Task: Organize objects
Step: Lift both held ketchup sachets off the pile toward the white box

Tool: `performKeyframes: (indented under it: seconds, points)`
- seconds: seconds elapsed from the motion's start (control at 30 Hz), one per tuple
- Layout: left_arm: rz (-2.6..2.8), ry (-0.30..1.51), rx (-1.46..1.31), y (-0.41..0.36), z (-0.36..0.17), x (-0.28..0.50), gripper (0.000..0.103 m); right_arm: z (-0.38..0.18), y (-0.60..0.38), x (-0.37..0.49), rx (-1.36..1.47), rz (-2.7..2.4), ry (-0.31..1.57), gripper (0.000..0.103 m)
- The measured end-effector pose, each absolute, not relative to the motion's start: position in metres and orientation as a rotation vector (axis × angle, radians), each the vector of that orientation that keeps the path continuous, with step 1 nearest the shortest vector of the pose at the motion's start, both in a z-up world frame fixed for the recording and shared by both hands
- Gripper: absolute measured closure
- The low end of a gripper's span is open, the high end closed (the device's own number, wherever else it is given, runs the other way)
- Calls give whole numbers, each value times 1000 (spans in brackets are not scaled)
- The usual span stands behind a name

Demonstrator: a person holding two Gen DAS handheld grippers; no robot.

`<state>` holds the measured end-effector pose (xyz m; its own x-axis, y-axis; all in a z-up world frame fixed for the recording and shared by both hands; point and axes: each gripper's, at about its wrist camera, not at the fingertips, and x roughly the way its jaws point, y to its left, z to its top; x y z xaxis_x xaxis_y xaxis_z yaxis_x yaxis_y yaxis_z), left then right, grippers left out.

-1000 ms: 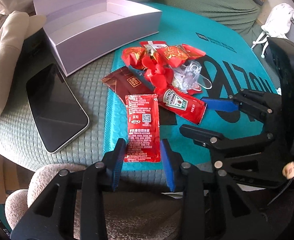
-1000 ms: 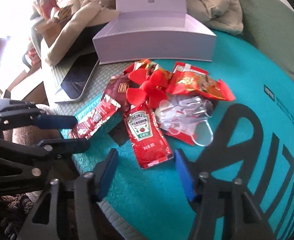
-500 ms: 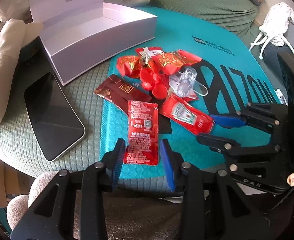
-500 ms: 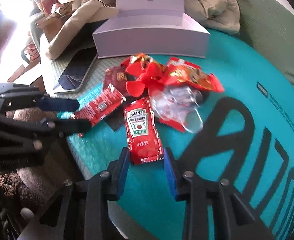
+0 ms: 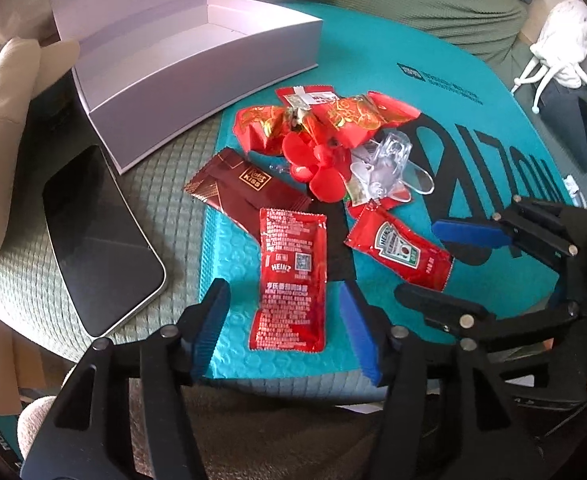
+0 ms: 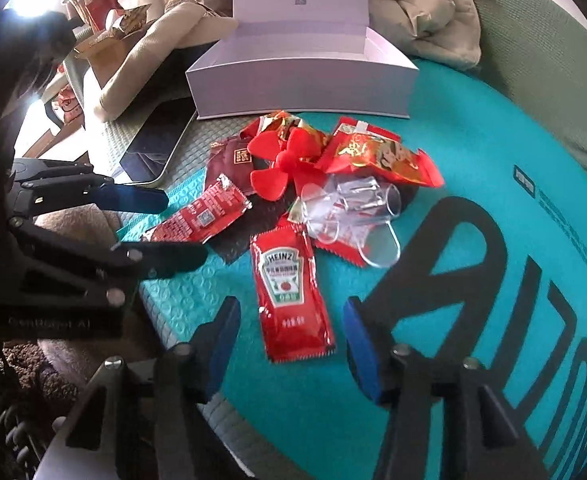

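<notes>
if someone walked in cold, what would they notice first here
A red heap in the middle of the teal mat: two Heinz ketchup packets, a red propeller and shiny red snack bags. An open white box sits behind them, a dark phone beside it.

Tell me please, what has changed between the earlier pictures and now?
Both grippers have just been opening. The left gripper let go of the back-side-up ketchup packet, and the right gripper let go of the Heinz ketchup packet. Each packet lies flat on the teal mailer between open jaws, untouched. The white box, phone and the pile stayed as before.
</notes>
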<state>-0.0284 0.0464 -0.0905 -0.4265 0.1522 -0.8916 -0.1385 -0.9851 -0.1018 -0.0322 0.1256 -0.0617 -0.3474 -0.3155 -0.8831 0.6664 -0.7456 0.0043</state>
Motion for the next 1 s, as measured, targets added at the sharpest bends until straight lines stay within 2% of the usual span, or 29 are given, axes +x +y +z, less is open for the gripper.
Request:
performKeyframes:
  seconds: [0.17, 0.27, 0.3, 0.33, 0.43, 0.5, 0.77, 1.0]
  points:
    - [2533, 42, -1544, 51, -92, -25, 49, -66, 119, -32, 1261, -2115, 515, 49]
    - [2562, 130, -1519, 55, -93, -23, 58, -67, 120, -31, 1254, -2121, 512, 50]
    - [2559, 138, -1513, 56, -93, -22, 64, -67, 121, -31, 1257, -2118, 497, 55]
    - [2557, 131, -1509, 56, -92, -21, 72, -66, 122, -30, 1254, -2115, 491, 64]
    - [2550, 125, -1513, 56, -91, -19, 73, -65, 120, -25, 1230, -2112, 517, 74]
    - [2538, 109, -1517, 55, -89, -17, 74, -64, 121, -23, 1221, -2111, 514, 75]
    - [2516, 32, -1509, 52, -82, -12, 74, -52, 132, -22, 1213, -2153, 481, 76]
    - [2548, 60, -1458, 57, -68, -5, 74, -38, 136, -12, 1180, -2152, 477, 76]
